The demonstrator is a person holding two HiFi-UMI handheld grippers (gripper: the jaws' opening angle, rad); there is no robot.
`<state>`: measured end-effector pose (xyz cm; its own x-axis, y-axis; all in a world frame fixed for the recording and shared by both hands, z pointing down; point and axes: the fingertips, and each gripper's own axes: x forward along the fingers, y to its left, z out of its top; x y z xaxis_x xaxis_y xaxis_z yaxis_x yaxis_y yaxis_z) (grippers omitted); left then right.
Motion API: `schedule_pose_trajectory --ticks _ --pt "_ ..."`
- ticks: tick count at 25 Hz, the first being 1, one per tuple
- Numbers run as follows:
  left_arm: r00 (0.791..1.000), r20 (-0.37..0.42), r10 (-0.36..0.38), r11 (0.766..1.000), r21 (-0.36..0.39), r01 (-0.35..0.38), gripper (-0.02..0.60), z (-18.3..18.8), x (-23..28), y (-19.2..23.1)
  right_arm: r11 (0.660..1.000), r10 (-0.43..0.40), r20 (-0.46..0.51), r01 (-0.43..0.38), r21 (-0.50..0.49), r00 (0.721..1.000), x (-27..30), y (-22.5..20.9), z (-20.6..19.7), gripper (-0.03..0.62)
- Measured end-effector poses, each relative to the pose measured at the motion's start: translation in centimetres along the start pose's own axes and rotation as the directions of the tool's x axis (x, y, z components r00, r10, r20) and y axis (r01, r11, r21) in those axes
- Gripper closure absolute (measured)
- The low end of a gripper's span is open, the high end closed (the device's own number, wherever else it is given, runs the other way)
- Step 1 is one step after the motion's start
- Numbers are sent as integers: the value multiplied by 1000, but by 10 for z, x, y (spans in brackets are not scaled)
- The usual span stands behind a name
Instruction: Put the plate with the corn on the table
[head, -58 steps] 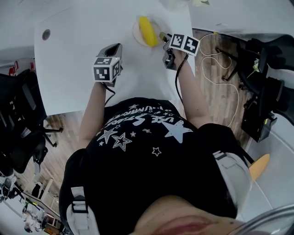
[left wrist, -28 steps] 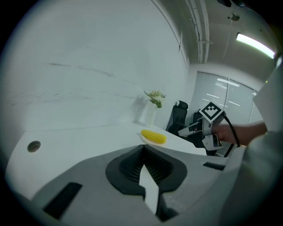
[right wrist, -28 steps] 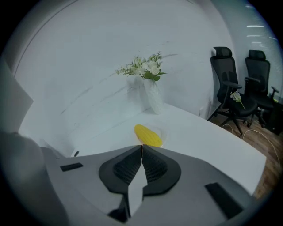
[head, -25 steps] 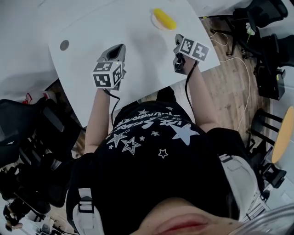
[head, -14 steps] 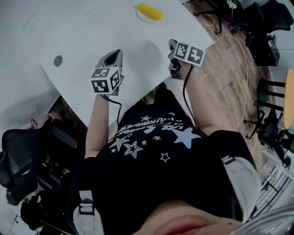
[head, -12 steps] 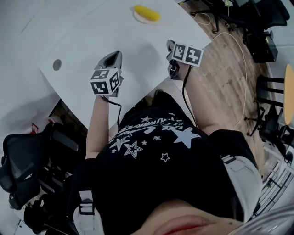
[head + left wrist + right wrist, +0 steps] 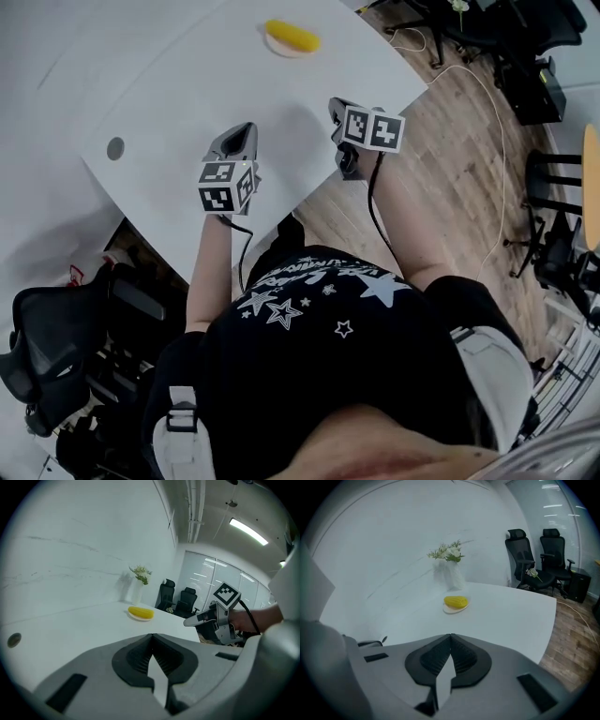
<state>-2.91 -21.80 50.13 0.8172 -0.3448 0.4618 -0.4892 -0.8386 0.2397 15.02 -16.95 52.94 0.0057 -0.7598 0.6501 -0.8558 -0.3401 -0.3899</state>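
count: table [image 7: 187,94] x1; plate [image 7: 281,49] x1; corn cob [image 7: 292,36] x1; vase of flowers [image 7: 453,576] x1; cable hole [image 7: 115,148] x1; grippers x2: left gripper [image 7: 151,635], right gripper [image 7: 450,635].

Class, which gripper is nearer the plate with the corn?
Right. In the head view the right gripper lies below-right of the plate with the corn; the left gripper lies farther off, below-left. Neither touches it.

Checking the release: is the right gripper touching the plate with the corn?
Apart. Head view shows bare table between the right gripper and the plate.
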Motion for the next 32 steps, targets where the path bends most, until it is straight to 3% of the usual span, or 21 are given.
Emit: schedule_pose_trajectory --ticks 9,32 --pt "999 -34 -1 1000 1 1 575 -32 -22 -42 997 74 1 -74 25 997 -37 2 -44 588" --pt "999 33 3 1000 28 -4 575 -82 -153 -158 986 148 77 -141 -90 986 -203 43 -139 588"
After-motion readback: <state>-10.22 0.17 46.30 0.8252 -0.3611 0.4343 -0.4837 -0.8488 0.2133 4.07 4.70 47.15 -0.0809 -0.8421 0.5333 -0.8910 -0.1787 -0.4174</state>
